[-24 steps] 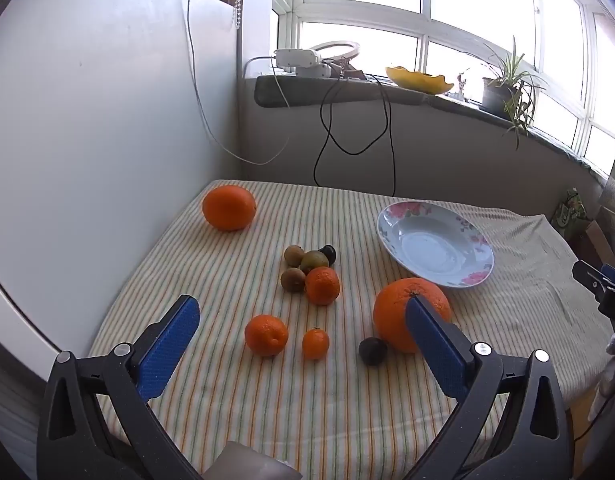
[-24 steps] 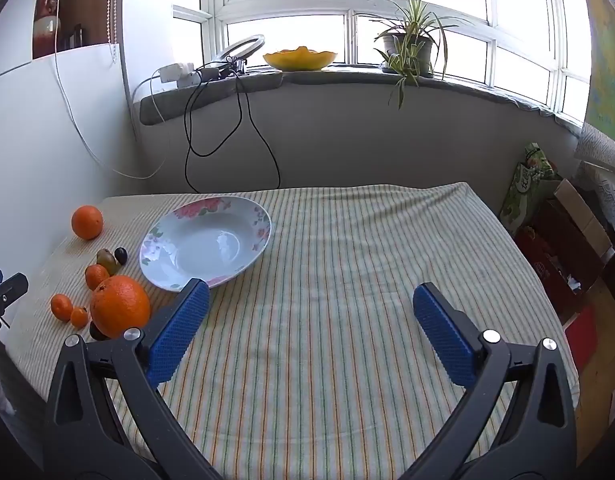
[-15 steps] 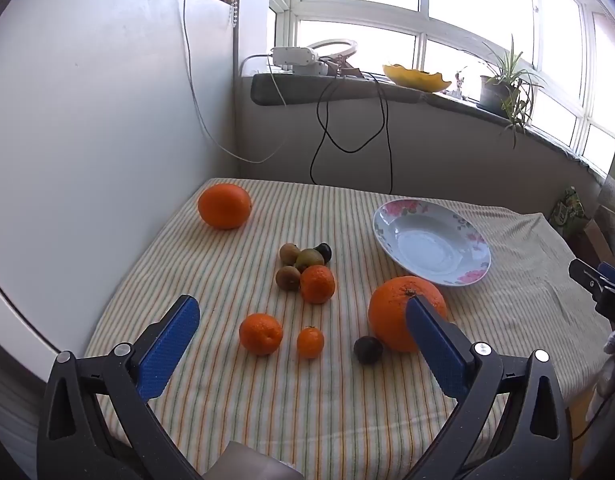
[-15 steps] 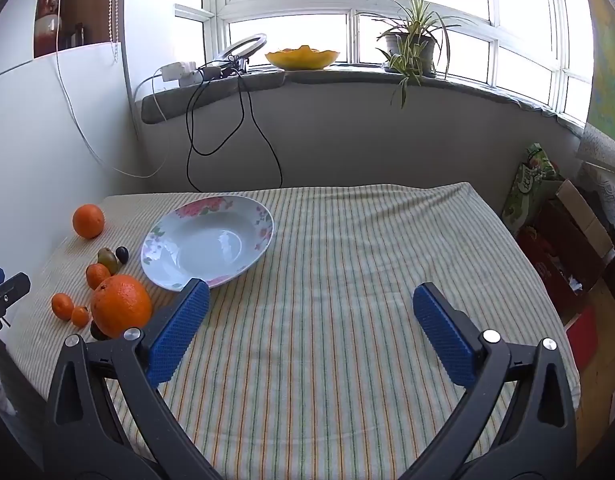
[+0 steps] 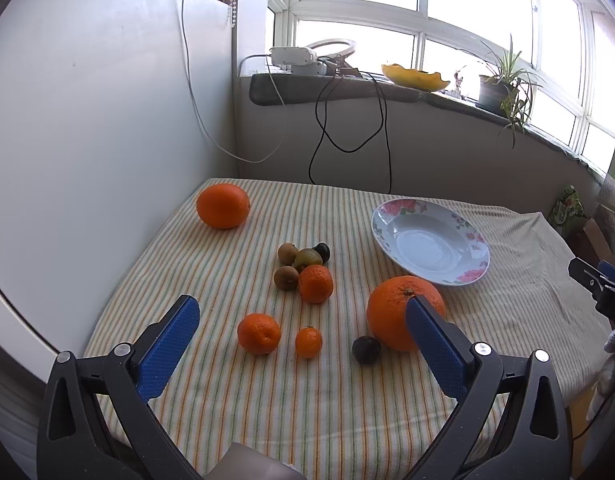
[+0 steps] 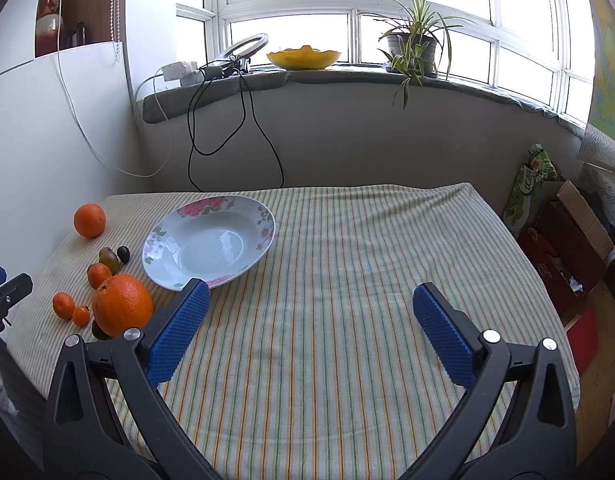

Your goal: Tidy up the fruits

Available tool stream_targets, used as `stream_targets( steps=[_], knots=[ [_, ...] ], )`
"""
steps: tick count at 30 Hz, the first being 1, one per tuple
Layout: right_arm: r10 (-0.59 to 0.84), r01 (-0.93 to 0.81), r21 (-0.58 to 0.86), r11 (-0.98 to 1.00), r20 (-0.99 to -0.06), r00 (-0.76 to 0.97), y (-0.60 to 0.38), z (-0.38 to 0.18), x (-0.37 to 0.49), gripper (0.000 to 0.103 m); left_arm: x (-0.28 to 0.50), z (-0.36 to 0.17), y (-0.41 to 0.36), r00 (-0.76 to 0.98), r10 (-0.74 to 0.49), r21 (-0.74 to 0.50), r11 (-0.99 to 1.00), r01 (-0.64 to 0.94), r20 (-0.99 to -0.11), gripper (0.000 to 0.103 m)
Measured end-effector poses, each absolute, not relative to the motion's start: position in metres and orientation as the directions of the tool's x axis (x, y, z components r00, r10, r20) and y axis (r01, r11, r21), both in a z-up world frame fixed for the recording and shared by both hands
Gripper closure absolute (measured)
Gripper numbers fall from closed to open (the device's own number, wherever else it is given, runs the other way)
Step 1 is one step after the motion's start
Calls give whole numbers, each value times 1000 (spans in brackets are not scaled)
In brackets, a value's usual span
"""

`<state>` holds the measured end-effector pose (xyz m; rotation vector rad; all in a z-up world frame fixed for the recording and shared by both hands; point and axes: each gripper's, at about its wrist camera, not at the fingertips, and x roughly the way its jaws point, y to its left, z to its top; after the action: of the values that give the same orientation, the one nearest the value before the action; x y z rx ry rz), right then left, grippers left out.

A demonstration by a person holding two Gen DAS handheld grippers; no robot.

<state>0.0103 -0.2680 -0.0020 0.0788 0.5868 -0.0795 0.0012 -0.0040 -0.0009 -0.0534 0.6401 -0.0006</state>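
Far-left orange: rests alone at the far left of the desk, well apart from the other fruit.
Left gripper: jaws spread wide, holding nothing; it hangs over the near edge of the desk.
Small fruit cluster: kiwis, a dark plum and a tangerine touching one another at mid-desk.
Near tangerines: one medium and one small, side by side between the left gripper's jaws in the left wrist view.
Dark plum: just beside the large orange, on its near-left side; the two appear to touch.
Plate: flowered, empty, far right of the fruit group.
Right gripper: jaws spread wide, holding nothing, over bare striped cloth to the right of the plate.
Step in hand: approach; judged as the very start, since no fruit lies on the plate.
Next move: likely lower the left gripper onto one near fruit, centre it between the jaws, and close gently; round fruit may roll on the cloth.
Change from earlier frames: the fruit sits slightly lower and further left in the left wrist view, so the left gripper has shifted a little; the right wrist view is nearly unchanged.
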Motion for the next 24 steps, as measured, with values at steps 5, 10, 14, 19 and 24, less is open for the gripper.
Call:
stream_targets(
  steps=[5, 10, 14, 19, 24],
  knots=[
    [-48, 99, 61, 993, -560, 827, -271, -2, 10, 0, 1, -1, -5, 802, -17, -48, 999, -15, -598, 1],
    [-48, 98, 59, 993, -558, 828, -271, -1, 10, 0, 1, -1, -5, 802, -16, -48, 999, -15, -597, 1],
    [-50, 99, 59, 993, -555, 830, -270, 0, 9, 0, 0, 0, -6, 804, -15, -46, 999, -16, -594, 1],
    [-48, 98, 60, 993, -557, 829, -271, 0, 8, 0, -1, 1, -4, 805, -15, -48, 999, -17, -593, 1],
    [-47, 97, 59, 994, -556, 830, -270, 0, 8, 0, -1, 1, -5, 804, -16, -44, 999, -13, -594, 1]
  ],
)
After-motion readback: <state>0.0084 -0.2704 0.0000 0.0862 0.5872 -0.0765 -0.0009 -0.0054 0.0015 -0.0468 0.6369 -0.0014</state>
